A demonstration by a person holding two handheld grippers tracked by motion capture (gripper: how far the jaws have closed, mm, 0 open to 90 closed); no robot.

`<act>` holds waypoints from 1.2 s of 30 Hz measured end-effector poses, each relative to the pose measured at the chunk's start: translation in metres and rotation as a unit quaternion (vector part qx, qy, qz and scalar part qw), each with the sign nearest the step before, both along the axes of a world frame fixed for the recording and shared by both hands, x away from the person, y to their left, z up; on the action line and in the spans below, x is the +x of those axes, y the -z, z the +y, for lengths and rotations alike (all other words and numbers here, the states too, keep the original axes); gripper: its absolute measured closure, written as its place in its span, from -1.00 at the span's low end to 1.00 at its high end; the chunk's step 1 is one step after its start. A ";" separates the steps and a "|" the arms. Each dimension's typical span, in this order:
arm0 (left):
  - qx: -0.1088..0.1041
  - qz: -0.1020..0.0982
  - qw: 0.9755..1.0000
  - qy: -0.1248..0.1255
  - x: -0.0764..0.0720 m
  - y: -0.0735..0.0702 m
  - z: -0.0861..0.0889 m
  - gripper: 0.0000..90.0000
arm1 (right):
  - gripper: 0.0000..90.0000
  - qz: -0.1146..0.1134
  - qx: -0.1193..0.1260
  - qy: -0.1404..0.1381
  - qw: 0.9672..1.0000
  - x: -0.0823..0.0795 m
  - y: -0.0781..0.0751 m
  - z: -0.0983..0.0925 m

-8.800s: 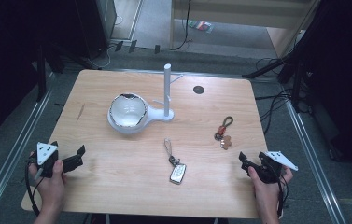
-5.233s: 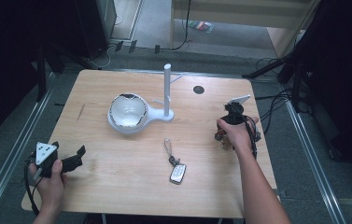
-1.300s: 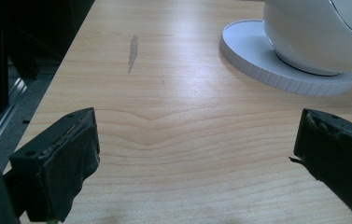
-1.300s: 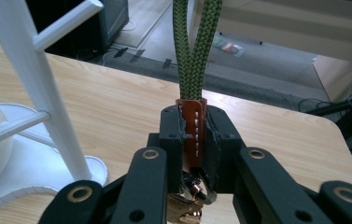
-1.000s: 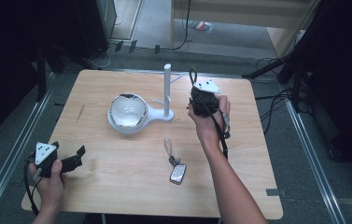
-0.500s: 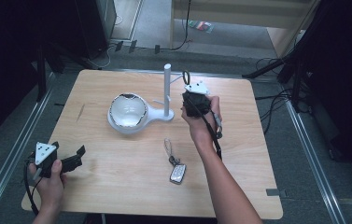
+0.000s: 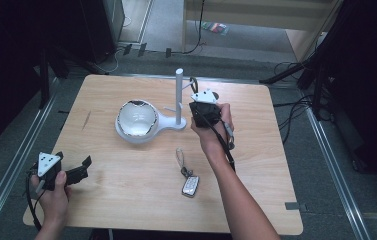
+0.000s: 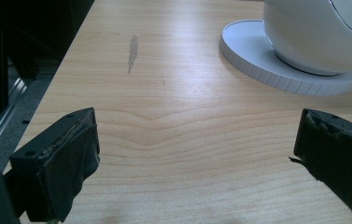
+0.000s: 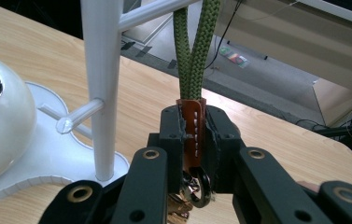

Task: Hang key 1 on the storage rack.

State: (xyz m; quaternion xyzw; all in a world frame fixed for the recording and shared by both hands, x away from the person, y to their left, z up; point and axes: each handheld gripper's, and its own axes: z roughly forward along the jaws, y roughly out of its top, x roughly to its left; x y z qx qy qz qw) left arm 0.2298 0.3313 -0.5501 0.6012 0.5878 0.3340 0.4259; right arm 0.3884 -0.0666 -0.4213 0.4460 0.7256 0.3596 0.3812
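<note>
Keychain strap (image 9: 193, 135) pinched inside right claw (image 9: 193, 140) — beside stand post (image 9: 100, 88)

one white stand (image 7: 179, 100), one bowl (image 7: 137, 120), two keychains (image 9: 193, 84) (image 7: 188, 180), two tongs (image 7: 207, 111) (image 7: 71, 172)

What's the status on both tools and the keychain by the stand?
Right tool shut on the green cord keychain, loop up at the white stand's upper peg. Left tool open, low over bare table. Second key fob lying loose.
</note>
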 end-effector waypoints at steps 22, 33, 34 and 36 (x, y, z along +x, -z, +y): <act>-0.001 0.000 1.000 0.000 0.000 0.000 0.000 -0.99 | 0.71 0.029 0.011 -0.050 0.998 0.000 0.009 0.006; -0.001 -0.001 1.000 0.000 0.000 0.000 0.000 -0.99 | 0.43 0.049 0.022 -0.078 0.995 -0.001 0.008 -0.003; -0.001 -0.001 1.000 -0.001 0.000 0.000 0.000 -0.99 | 0.41 0.053 0.023 -0.080 0.995 -0.001 0.008 -0.004; -0.001 -0.001 1.000 -0.001 0.000 0.000 0.000 -0.99 | 0.33 0.063 0.023 -0.083 0.994 -0.002 0.008 -0.006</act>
